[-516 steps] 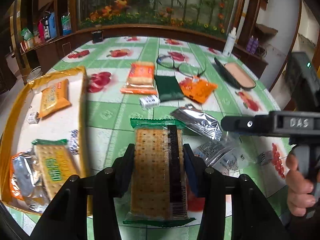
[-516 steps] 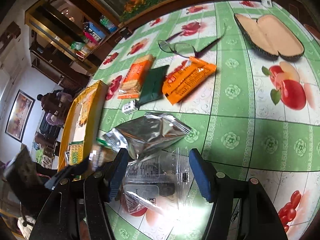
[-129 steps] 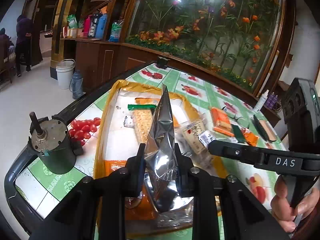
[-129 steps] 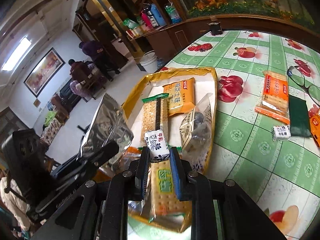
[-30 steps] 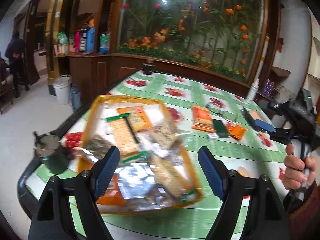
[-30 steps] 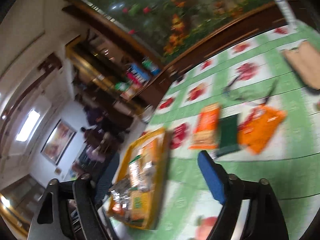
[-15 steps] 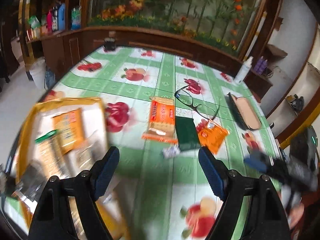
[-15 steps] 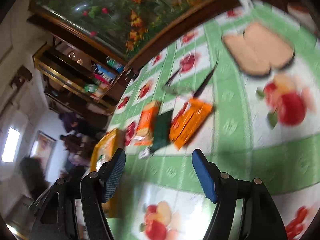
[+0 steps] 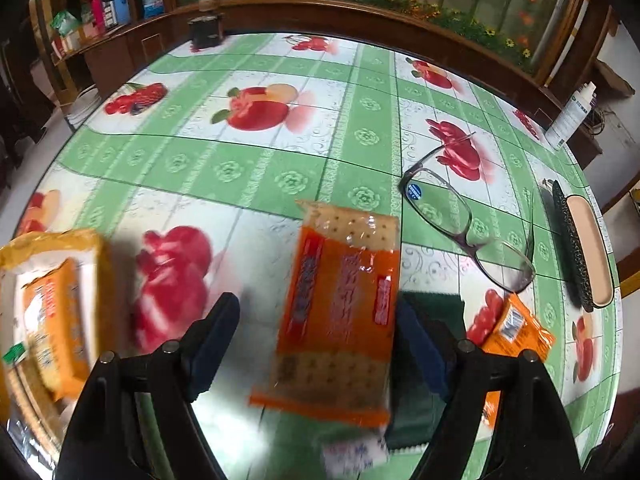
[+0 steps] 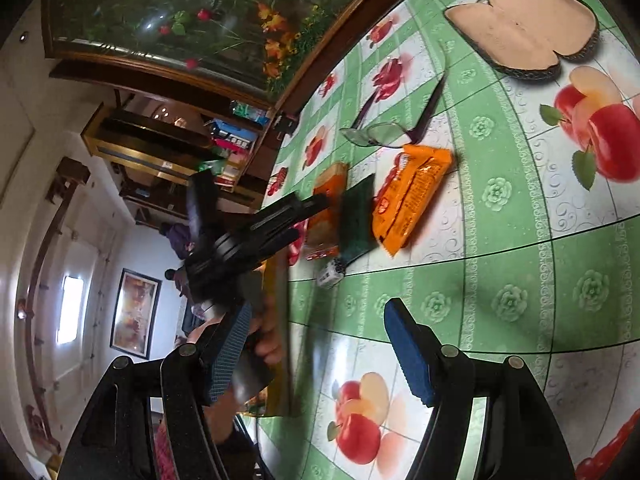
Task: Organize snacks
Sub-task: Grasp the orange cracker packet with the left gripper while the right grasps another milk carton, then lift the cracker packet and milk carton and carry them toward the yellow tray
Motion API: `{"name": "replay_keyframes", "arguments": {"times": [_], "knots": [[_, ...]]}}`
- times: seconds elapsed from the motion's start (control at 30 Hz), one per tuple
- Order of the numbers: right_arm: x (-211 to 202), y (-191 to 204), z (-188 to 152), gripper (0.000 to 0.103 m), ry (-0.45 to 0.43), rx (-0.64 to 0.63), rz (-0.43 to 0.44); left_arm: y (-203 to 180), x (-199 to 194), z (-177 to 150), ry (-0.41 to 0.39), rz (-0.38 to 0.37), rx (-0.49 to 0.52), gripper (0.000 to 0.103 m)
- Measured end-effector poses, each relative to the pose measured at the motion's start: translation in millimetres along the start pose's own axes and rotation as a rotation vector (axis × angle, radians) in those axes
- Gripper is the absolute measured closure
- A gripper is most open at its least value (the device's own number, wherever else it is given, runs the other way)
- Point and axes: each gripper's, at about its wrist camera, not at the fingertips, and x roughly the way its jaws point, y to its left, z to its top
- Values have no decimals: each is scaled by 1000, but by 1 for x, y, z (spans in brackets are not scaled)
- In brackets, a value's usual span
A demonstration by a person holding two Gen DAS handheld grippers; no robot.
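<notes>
Straddling orange cracker pack [image 9: 340, 316] with left gripper [image 9: 316, 340], fingers [image 9: 212, 336] wide but just closing, not yet pressing; right gripper [image 10: 320, 352] spread, empty, over bare worktop [image 10: 520, 240]. Risking: right-side finger snagging dark green pouch [image 9: 432, 364] touching pack, or slipping on glossy crinkly film; flat brittle crackers inside, crushable. Tray [image 9: 96, 248] left of fingers.

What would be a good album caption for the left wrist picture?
Open left gripper straddling an orange cracker pack on the fruit-print tablecloth, glasses lying nearby.
</notes>
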Motion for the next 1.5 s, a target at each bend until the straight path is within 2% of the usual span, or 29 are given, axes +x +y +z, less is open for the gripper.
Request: {"name": "replay_keyframes", "arguments": {"times": [0.03, 0.07, 0.1, 0.27, 0.47, 0.57, 0.7, 0.77, 0.87, 0.97, 1.1, 1.33, 1.5], "knots": [[0, 3, -2, 29, 1, -8, 8, 0, 4, -1, 8, -10, -5, 42], [0, 4, -2, 29, 2, -16, 11, -1, 2, -2, -14, 10, -1, 50], [0, 5, -3, 29, 3, -23, 10, -2, 1, -4, -23, 30, 7, 50], [6, 9, -6, 29, 3, -46, -15, 9, -17, -31, -20, -28, -21, 50], [7, 12, -5, 29, -14, -81, -62, 12, -66, -107, -53, -96, 36, 51], [10, 16, -8, 30, -13, -121, -99, 15, -100, -152, -80, -166, 69, 50], [29, 25, -17, 43, 22, -227, -207, 20, -139, -189, -136, -248, 99, 50], [39, 30, -25, 53, 44, -283, -243, 25, -157, -204, -169, -256, 116, 50], [56, 37, -39, 56, 103, -371, -260, 42, -177, -227, -209, -244, 116, 50], [70, 46, -54, 55, 135, -444, -273, 59, -184, -244, -244, -192, 128, 50], [90, 59, -75, 55, 178, -555, -294, 73, -182, -256, -253, -199, 100, 50], [107, 75, -106, 56, 191, -765, -418, 60, -172, -255, -259, -190, 156, 50], [112, 73, -114, 56, 201, -851, -492, 52, -165, -253, -251, -192, 169, 50]]}}
